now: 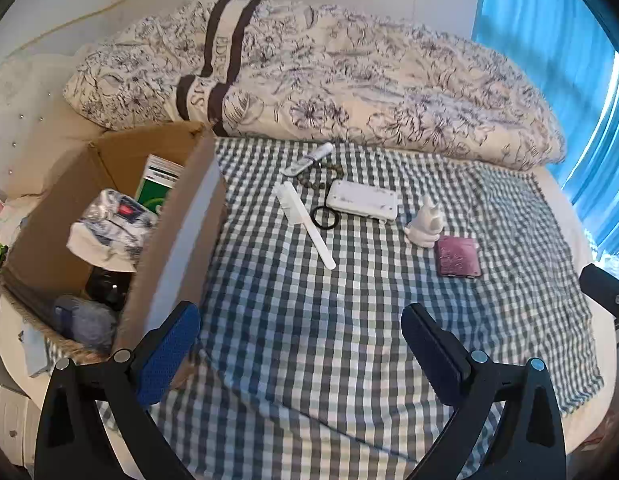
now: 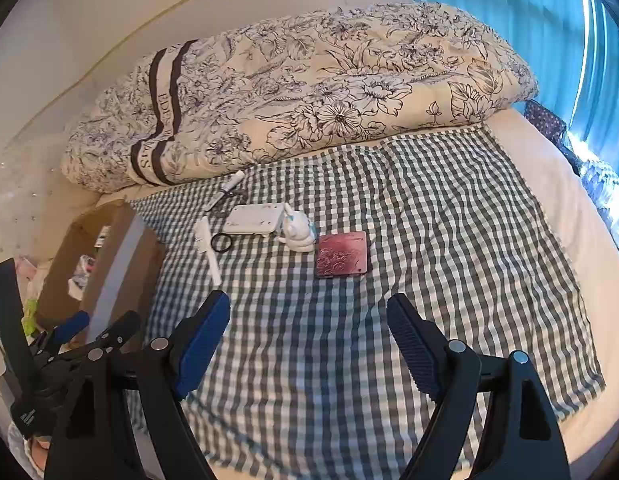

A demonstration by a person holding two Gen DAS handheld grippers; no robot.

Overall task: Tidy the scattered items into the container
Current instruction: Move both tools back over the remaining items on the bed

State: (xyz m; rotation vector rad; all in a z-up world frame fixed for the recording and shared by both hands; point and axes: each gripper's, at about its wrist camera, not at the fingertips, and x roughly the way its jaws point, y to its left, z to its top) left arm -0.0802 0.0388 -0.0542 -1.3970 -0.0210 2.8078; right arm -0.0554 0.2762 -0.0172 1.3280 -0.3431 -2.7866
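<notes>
An open cardboard box (image 1: 177, 216) (image 2: 109, 256) stands at the left of the checked cloth, with packets and bundles inside. On the cloth lie a white comb (image 1: 303, 224) (image 2: 208, 250), a black ring (image 1: 324, 217) (image 2: 221, 243), a white flat case (image 1: 362, 200) (image 2: 255, 219), a small tube (image 1: 309, 160) (image 2: 228, 190), a white figurine (image 1: 423, 222) (image 2: 298, 232) and a pink wallet (image 1: 458, 257) (image 2: 341, 255). My left gripper (image 1: 301, 344) is open and empty beside the box's near corner. My right gripper (image 2: 309, 344) is open and empty, short of the wallet.
A folded floral duvet (image 1: 329, 76) (image 2: 293, 96) lies along the far side of the bed. Blue curtains (image 1: 549, 20) (image 2: 509, 4) hang at the right. A studded headboard (image 1: 17, 120) rises behind the box. The near half of the checked cloth (image 1: 309, 340) carries no items.
</notes>
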